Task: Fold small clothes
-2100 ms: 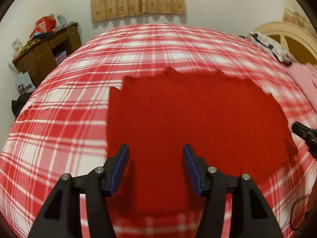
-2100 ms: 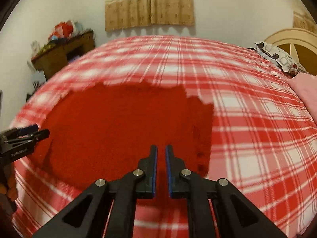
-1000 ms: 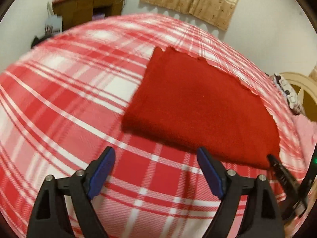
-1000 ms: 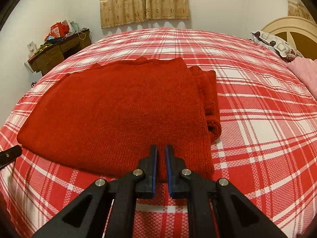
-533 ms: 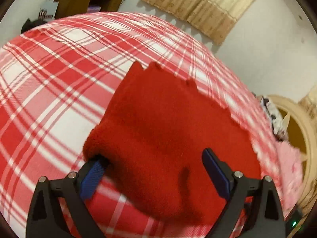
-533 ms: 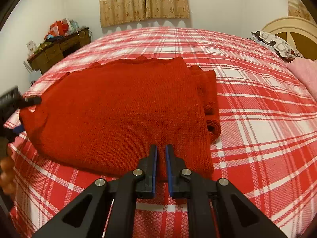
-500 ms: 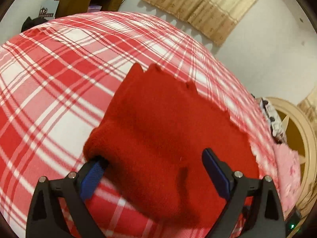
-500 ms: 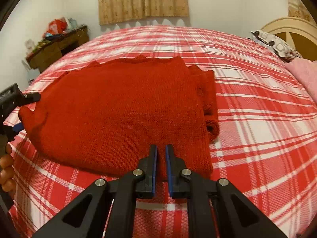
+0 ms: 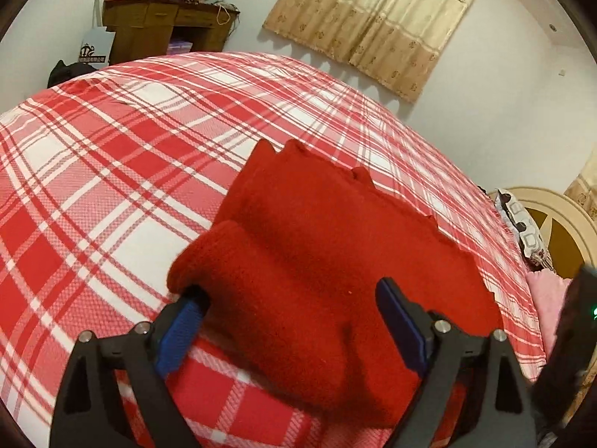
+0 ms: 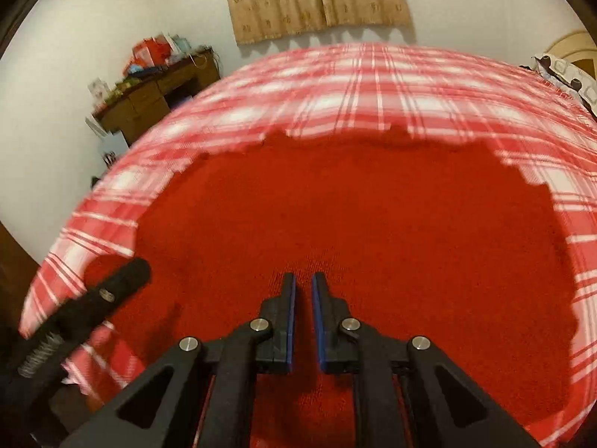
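Observation:
A folded red knit sweater (image 9: 321,257) lies on the red and white plaid bed (image 9: 112,171). My left gripper (image 9: 291,306) is open wide, its jaws on either side of the sweater's near left corner, and its left finger (image 9: 183,321) is tucked under the raised fold. In the right wrist view the sweater (image 10: 354,216) fills the middle. My right gripper (image 10: 302,287) is nearly shut, with a narrow gap, and hovers low over the sweater's near edge. The frame is blurred; whether it pinches cloth is unclear. The left gripper (image 10: 112,287) shows at lower left there.
A wooden desk (image 9: 164,18) with clutter stands beyond the bed's far left corner. A beige curtain (image 9: 377,18) hangs on the back wall. A patterned pillow (image 9: 522,227), pink cloth (image 9: 548,291) and a cream headboard (image 9: 559,224) are at the right.
My left gripper has pushed further in at the sweater's left corner and lifted the fold. My right gripper has moved forward over the sweater, which now fills its view.

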Demonstrator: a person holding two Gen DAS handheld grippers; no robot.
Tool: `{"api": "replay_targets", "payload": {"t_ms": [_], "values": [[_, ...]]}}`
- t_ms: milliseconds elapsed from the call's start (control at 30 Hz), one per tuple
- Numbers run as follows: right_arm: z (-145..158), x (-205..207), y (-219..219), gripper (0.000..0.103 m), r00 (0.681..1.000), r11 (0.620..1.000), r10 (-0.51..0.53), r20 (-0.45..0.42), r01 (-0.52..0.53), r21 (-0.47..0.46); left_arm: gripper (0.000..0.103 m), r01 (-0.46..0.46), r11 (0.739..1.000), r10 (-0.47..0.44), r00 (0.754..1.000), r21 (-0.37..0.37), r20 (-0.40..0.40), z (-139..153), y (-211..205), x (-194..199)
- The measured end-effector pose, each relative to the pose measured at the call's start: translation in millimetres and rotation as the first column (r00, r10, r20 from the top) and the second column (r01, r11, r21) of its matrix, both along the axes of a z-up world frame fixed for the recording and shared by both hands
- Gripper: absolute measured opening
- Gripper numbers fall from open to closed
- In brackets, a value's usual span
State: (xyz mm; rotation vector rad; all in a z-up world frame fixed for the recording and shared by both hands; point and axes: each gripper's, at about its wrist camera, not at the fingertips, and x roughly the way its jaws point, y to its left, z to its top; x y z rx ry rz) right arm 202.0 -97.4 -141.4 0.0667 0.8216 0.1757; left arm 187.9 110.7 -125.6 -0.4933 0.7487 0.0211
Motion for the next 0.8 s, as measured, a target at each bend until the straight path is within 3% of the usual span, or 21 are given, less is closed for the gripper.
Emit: {"api": "replay_targets", "payload": {"t_ms": [100,200,400,533,667,800], "values": [[0,-6,6,0.008,1.0,0.999,0.014,0.022,-0.013,-0.049,0.092,-0.005,1.0,0.005,1.0,-0.017,-0.024,-4,5,13],[-2,-8,4,0.008,1.0,0.999,0.014,0.026,-0.013,-0.035,0.092,-0.007,0.999,0.005,0.999,-0.053,-0.044,-8,8,24],[-2,-8,-1,0.008,0.999,1.0,0.014,0.028,-0.014,-0.007,0.092,-0.055,0.997,0.053,0.997,-0.048,-0.049,-2,16,46],[-1,-8,0,0.008,0.999,1.0,0.015,0.033,-0.014,-0.016,0.084,-0.046,0.995,0.055,0.994,0.089,-0.094,-3,5,59],[4,-7,9,0.008,1.0,0.997,0.01,0.022,-0.009,-0.077,0.084,-0.044,0.991,0.057,0.994,0.13,-0.095,-9,3,58],[24,3,10,0.008,0.999,1.0,0.011,0.035,-0.012,0.011,0.084,-0.037,0.99,0.05,0.994,0.138,-0.096,-10,5,59]]}}
